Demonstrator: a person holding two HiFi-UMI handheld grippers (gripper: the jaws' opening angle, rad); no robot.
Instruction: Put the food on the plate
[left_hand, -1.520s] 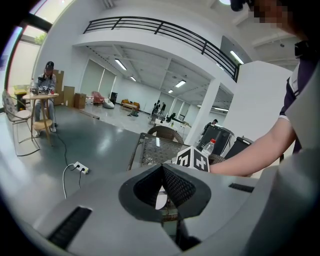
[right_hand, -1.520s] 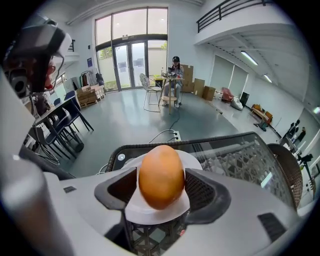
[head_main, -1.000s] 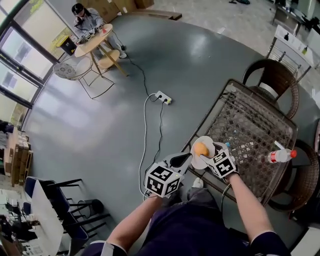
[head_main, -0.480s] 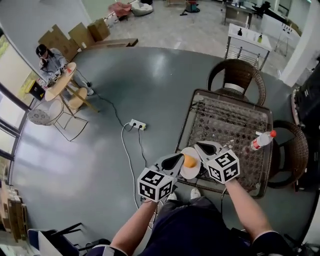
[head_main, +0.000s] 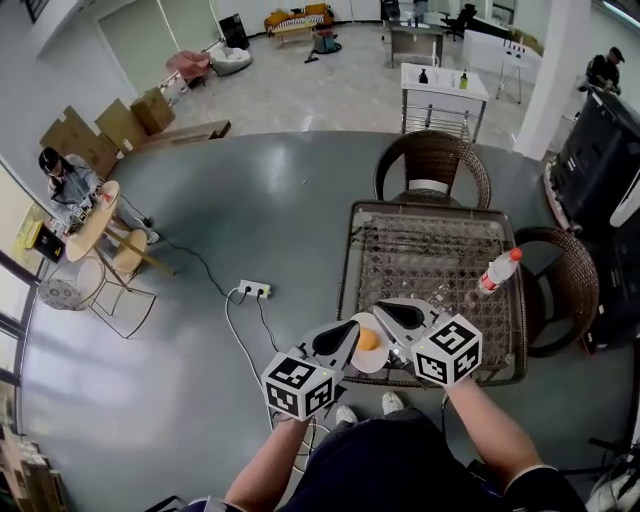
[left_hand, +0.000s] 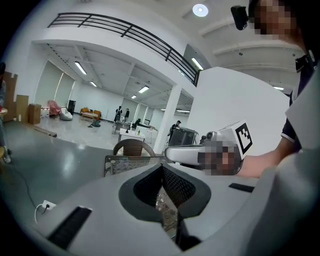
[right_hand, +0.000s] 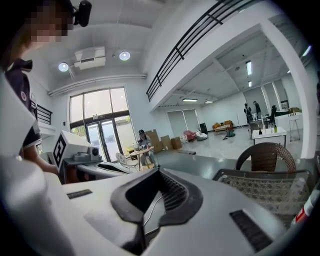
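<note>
A white plate (head_main: 376, 358) lies at the near edge of the wicker table (head_main: 430, 208), and an orange piece of food (head_main: 368, 339) rests on it. My left gripper (head_main: 350, 330) hovers just left of the plate with its jaws together and nothing between them; the left gripper view (left_hand: 162, 168) shows the same. My right gripper (head_main: 382, 309) is shut at the plate's far right side and holds nothing, and its own view (right_hand: 159, 173) also shows the pads meeting. Neither gripper view shows the plate or the food.
A clear bottle with a red cap (head_main: 497, 270) lies on the table's right part. Wicker chairs stand at the far end (head_main: 432, 165) and the right side (head_main: 560, 290). A power strip with its cable (head_main: 253, 290) lies on the grey floor to the left.
The head view has swung up, so the table and plate sit lower and more central. My right gripper's jaws have come together beside the plate. The food has stayed on the plate.
</note>
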